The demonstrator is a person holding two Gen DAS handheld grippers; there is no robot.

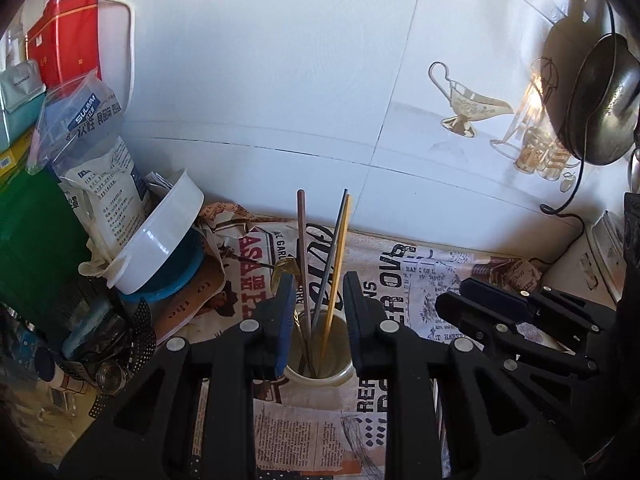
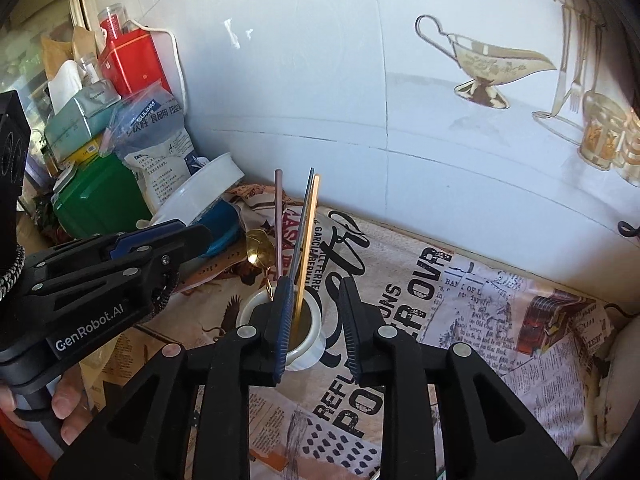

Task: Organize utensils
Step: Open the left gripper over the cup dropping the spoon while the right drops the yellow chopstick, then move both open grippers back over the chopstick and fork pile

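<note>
- Cup (image 1: pixel 320 374) low centre of left wrist view, standing on the newspaper-print cloth (image 1: pixel 420 292), seen straight between the fingers of the left gripper (image 1: pixel 318 320).
- Holding three chopsticks: pink (image 1: pixel 303 256), grey (image 1: pixel 332 256), yellow (image 1: pixel 340 256); plus a gold spoon (image 1: pixel 285 270) leaning out left over the rim.
- Long axes near upright, tips toward frame top, fanned slightly.
- Left gripper jaws parted, empty, flanking the sticks without visible contact.
- Right gripper (image 2: pixel 316 320) likewise spread and empty; cup (image 2: pixel 280 320) sits left of its centreline, mostly behind its left finger.
- Left gripper (image 2: pixel 160 248) enters the right wrist view from the left, beside the cup.
- Judged: left gripper better lined up; next grasp turns on closing across the upright sticks.
</note>
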